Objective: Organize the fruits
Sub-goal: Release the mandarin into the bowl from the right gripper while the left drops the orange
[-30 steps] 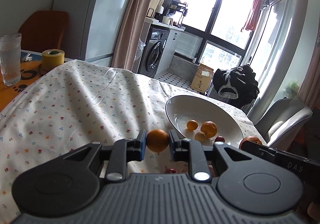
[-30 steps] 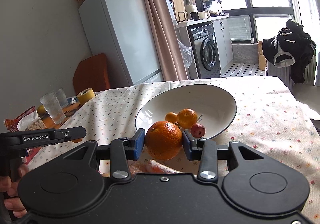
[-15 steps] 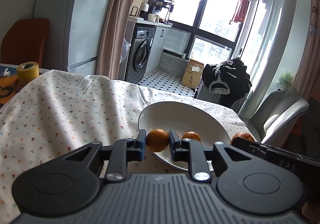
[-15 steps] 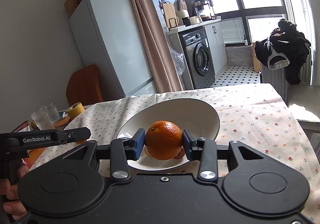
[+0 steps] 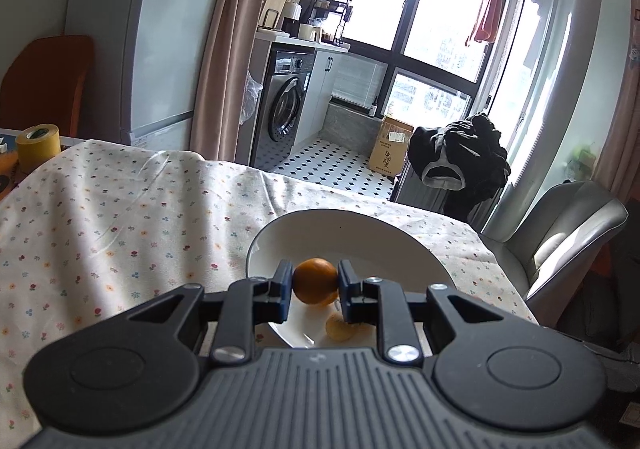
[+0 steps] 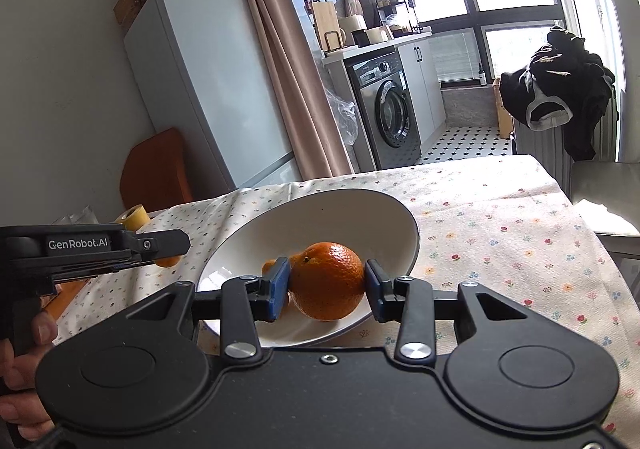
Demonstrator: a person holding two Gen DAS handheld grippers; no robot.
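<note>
Both fruits are now held over the white bowl [image 5: 352, 237], where a second ago they were carried short of its near rim. The left tool [image 5: 314, 283] is clamped on a small orange [image 5: 315, 280], which is seen in the left wrist view above the bowl's near half, with a pale yellow fruit [image 5: 339, 329] lying on the bowl floor below it. The right tool [image 6: 326, 283] is clamped on a large orange [image 6: 327, 281], held just above the bowl's near side in the right wrist view; other fruit in the bowl is mostly hidden behind it. Neither grip has been loosened across the second. The bowl rests on the bench under a flowered cloth [image 5: 120, 217]. The carry is judged nearly finished: both oranges appear placed for release, and a short lowering before the pads are parted would keep them from rolling or knocking the fruit already inside.
</note>
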